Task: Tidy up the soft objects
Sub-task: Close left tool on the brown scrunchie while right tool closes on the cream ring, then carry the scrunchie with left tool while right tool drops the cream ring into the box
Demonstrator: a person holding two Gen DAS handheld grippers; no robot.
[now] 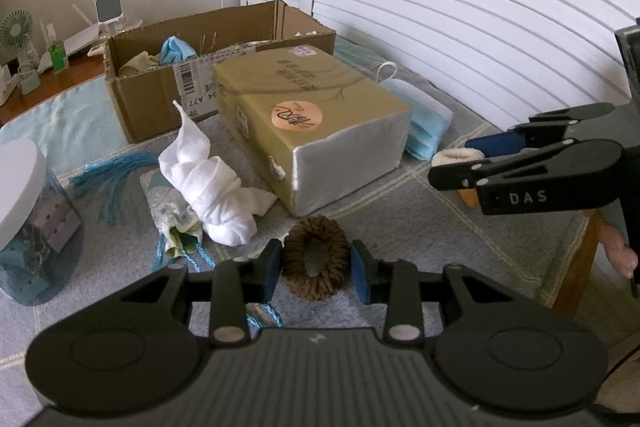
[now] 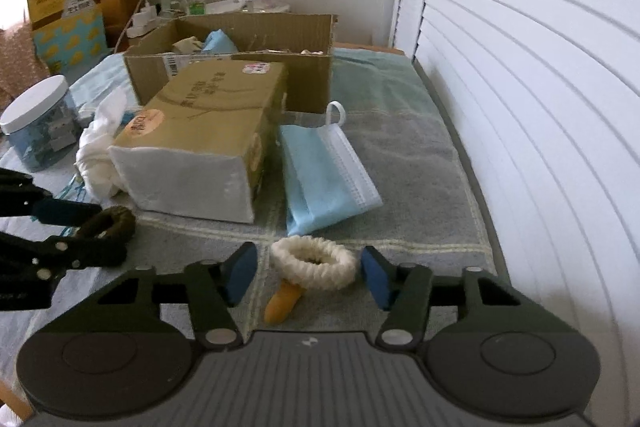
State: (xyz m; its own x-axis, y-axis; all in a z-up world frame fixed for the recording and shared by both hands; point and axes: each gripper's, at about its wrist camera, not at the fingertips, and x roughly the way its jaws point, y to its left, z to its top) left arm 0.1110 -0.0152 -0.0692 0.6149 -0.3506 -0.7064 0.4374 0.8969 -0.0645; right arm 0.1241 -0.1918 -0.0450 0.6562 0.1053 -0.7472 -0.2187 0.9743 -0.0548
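A brown scrunchie [image 1: 316, 257] lies on the grey cloth between the open fingers of my left gripper [image 1: 316, 269], which is not closed on it; it also shows in the right wrist view [image 2: 110, 227]. A cream scrunchie [image 2: 314, 261] lies between the open fingers of my right gripper [image 2: 310, 277], with a small orange piece [image 2: 282, 303] under its near edge; it shows in the left wrist view too [image 1: 458, 157]. A stack of blue face masks [image 2: 326, 179] lies just beyond it. A twisted white cloth [image 1: 212, 187] and a patterned pouch [image 1: 174, 215] lie left of the brown scrunchie.
A gold tissue pack [image 1: 312, 123] lies mid-table. An open cardboard box [image 1: 160, 99] with soft items stands behind it. A white-lidded jar [image 1: 28, 223] stands at left. White louvered doors [image 2: 520, 107] run along the right. A fan and bottles stand at the back.
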